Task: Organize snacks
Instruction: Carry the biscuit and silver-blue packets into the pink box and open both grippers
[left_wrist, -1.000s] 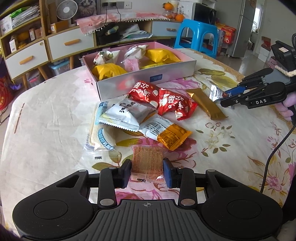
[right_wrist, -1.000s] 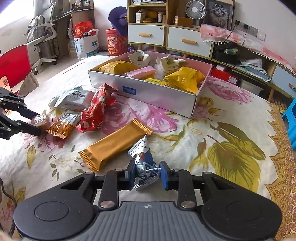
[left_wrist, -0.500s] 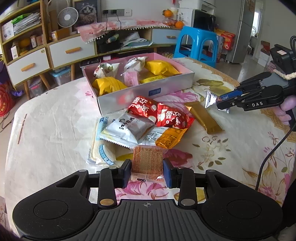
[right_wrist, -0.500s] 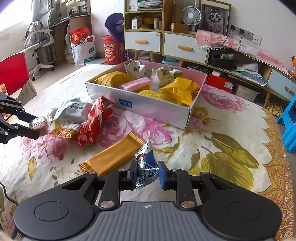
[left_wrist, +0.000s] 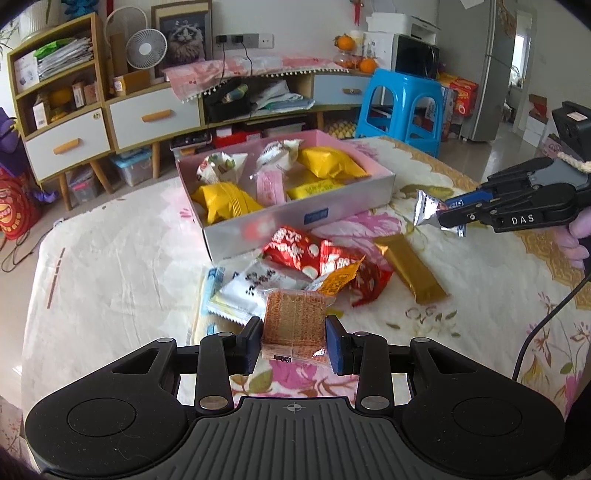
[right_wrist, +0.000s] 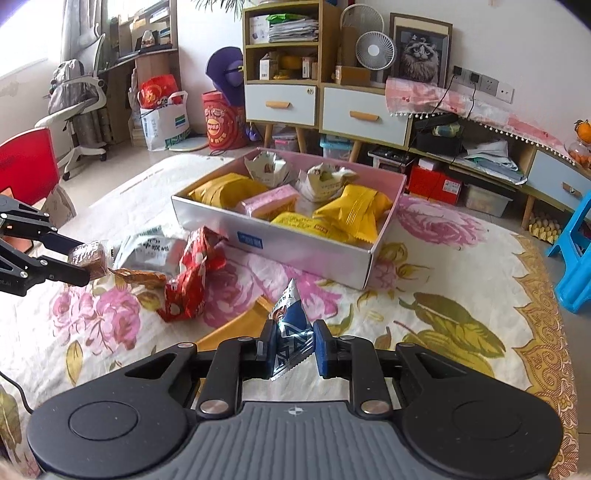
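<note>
Currently: left gripper (left_wrist: 294, 339) clamps wafer packet (left_wrist: 294, 325); right gripper (right_wrist: 294, 345) clamps blue sachet (right_wrist: 291, 325). Next: carry to box (right_wrist: 295, 254).

A clear-wrapped brown biscuit (left_wrist: 294, 325) is clamped upright in the left gripper (left_wrist: 293, 341), off the table. A blue and silver packet (right_wrist: 291, 332) stands pinched in the right gripper (right_wrist: 294, 345). Far behind, the open pink-lined box (left_wrist: 295, 221) holds yellow, pink and white packs. Near its front wall lie red bags (left_wrist: 325, 258), a white pack (left_wrist: 255, 288), an orange pack (left_wrist: 338, 280) and a gold bar (left_wrist: 410, 269).
</note>
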